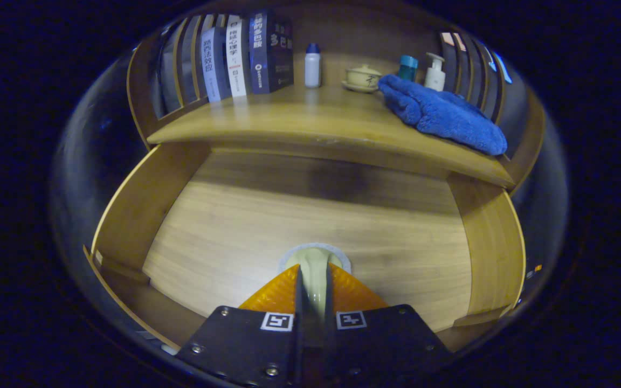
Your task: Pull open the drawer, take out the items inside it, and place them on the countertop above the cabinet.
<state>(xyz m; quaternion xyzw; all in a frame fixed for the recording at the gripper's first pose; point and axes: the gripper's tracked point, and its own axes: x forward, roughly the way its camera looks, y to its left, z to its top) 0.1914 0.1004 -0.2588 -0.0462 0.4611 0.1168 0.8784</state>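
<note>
An open wooden drawer (127, 215) lies pulled out beneath the cabinet's countertop (310, 121), its floor bare but for one pale, cream-coloured spoon-like utensil (316, 264) now pinched between the gripper's (313, 280) orange fingers (275, 293). The two fingers stand nearly together, clamped on the utensil's narrow stem, while its rounded, paler end shows just ahead of the fingertips, low over the drawer's near middle. Whether that end rests on the wood or has cleared it cannot be told.

The piece looks like glazed ceramic or hard plastic: light, stiff and probably slippery, and, if ceramic, liable to chip on a knock. The slim stem, where the fingers now press, appears the sensible place to hold it.

On the countertop beyond, a row of books (246, 54) stands at the far left, a small white bottle (312, 66) beside them, then a lidded cream cup on a saucer (363, 78), a teal jar (408, 68), a pump bottle (435, 73) and a folded blue towel (442, 113) at the right. Open space remains along the countertop's near edge, left of the towel.
</note>
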